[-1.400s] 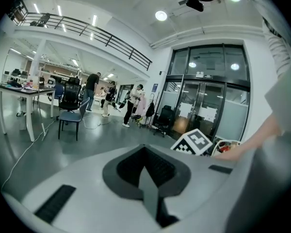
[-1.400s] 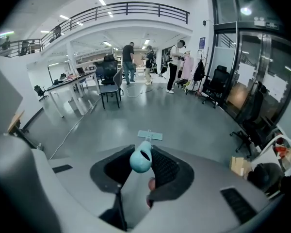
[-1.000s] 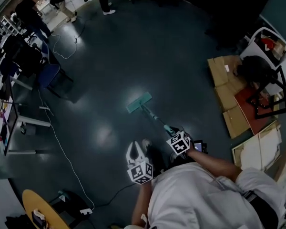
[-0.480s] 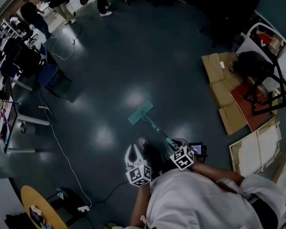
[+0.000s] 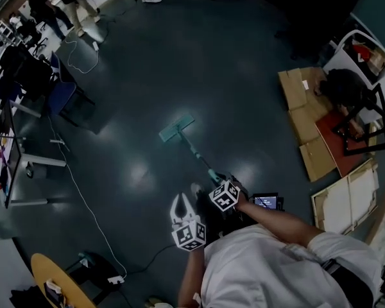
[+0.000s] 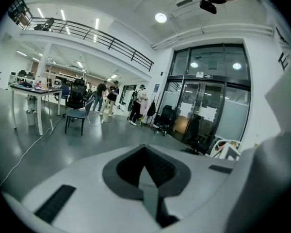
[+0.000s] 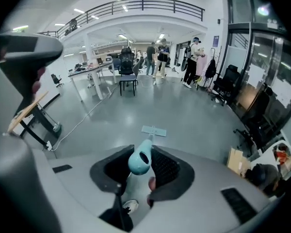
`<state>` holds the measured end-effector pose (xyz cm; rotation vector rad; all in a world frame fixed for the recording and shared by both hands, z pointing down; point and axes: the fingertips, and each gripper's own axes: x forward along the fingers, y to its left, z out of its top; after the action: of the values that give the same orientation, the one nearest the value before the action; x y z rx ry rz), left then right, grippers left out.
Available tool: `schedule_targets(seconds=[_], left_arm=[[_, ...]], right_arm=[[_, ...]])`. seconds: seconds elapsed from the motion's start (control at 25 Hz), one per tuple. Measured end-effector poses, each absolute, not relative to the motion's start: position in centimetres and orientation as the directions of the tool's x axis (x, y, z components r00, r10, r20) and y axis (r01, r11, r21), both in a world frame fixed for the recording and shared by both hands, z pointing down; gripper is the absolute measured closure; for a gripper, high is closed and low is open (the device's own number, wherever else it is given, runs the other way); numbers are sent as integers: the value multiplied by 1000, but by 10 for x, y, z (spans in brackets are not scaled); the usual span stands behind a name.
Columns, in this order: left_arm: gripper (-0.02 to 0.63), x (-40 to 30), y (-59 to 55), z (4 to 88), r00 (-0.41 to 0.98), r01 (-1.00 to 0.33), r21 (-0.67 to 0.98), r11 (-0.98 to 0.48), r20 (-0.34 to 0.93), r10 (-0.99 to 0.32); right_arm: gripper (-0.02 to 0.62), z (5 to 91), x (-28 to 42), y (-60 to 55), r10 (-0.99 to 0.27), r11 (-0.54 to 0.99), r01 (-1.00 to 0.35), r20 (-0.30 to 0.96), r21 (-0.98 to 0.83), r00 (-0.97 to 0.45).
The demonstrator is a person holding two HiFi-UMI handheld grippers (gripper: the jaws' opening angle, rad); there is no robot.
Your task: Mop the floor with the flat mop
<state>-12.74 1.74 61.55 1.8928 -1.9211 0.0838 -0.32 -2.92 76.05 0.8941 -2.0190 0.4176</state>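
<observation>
- The flat mop [image 5: 178, 129] stands out in front of the person on the dark floor [image 5: 179, 63]; its teal head lies flat on the floor and its handle [image 5: 196, 153] slopes back up to the right gripper [image 5: 222, 195]
- Right gripper: the jaws are closed on the rounded teal top end of the handle; in the right gripper view the end cap [image 7: 140, 161] sits between the two dark pads, with the mop head [image 7: 153, 130] visible far beyond it
- Left gripper [image 5: 181, 201]: held low just beside the right one, clear of the mop; the left gripper view shows the jaws drawn together at the tips with nothing between them
- Handling, as a judgement: the mop looks light, with a thin stiff pole and a flat head that probably swivels at its joint
- The pole is long, so a hold at the top end alone gives little control over the head and lets the handle twist
- The handle surface appears smooth and may slip in the pads under a hard push
- Recommended hold: keep the right jaws on the top grip and set the left jaws lower on the bare pole
</observation>
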Motion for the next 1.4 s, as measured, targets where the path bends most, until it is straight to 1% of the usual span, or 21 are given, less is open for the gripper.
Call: schedule_targets(seconds=[0.16,0.32,0.48,0.64,0.76,0.88,1.0,1.2,1.4], left_arm=[[601,-150,-26,620,33,-963,263,63,345,-938],[601,-183,-67,620,27,-964,259,61,325,-945],[601,-209,-92,627,22,-965,254,68,335,-942],[601,-227,-97,636,23,-965,253,75,362,-932],[600,-230,-93,639,18,-960,265,88,371,-929],[601,-230,-91,640,31,-961,266,74,372,-928],[601,-223,-84,636,42,-963,263,57,359,-932],[600,-194,-63,627,68,-962,273,31,344,-937],[601,-153,-29,617,98,-963,269,-3,341,-935]], right_arm=[[482,787,-47,-116,-444,668,-742,828,52,-341],[482,805,-94,-209,-478,677,-729,813,100,-332],[483,815,-130,-287,-506,664,-737,803,129,-315],[483,823,-157,-333,-520,659,-735,803,161,-291],[483,824,-162,-341,-510,667,-727,812,164,-285],[483,819,-155,-328,-497,680,-717,815,152,-299],[483,808,-130,-292,-474,694,-708,824,132,-311],[483,770,-55,-198,-418,701,-709,848,72,-327],[483,707,29,-77,-354,746,-665,862,27,-363]])
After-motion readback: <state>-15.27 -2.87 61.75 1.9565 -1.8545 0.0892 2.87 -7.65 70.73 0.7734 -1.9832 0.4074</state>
